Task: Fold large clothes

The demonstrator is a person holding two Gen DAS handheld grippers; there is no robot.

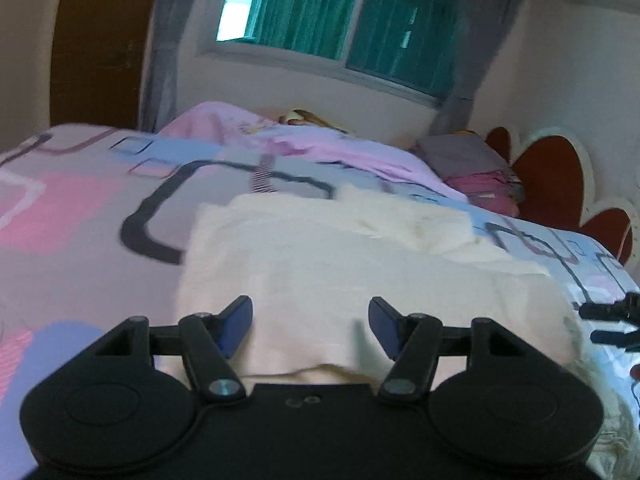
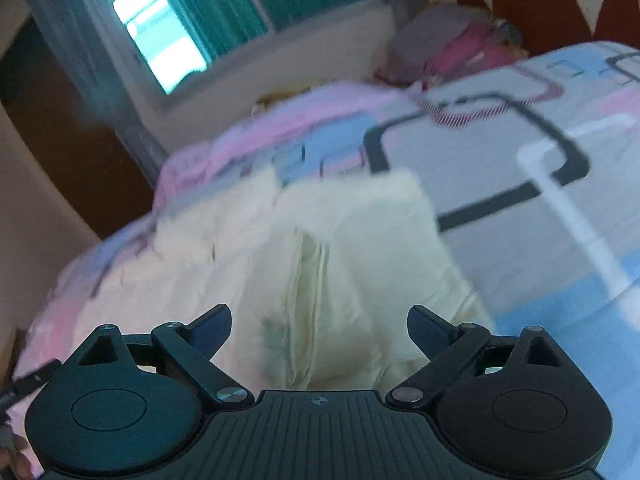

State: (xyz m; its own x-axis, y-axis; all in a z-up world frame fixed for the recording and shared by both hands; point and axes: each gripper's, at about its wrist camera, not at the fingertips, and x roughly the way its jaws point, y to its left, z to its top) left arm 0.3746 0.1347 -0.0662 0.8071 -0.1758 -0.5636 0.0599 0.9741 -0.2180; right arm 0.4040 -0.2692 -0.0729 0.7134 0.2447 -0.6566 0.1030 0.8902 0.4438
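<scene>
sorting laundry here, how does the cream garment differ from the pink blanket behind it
The cream garment is pale yellow-white and lies fairly flat, partly folded, right in front of both open grippers; the pink blanket is lilac-pink and heaped in a bunch near the window wall. Both rest on the patterned bedsheet.

Both wrist cams low over bed (image 1: pixel 80 216), facing window (image 1: pixel 340 20); shared: cream garment (image 1: pixel 340 280), close.

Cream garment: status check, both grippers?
Left gripper open, empty, over the cream garment. Right gripper open, empty, above its bunched folds. Garment on patterned bedspread; nothing in the way.
</scene>
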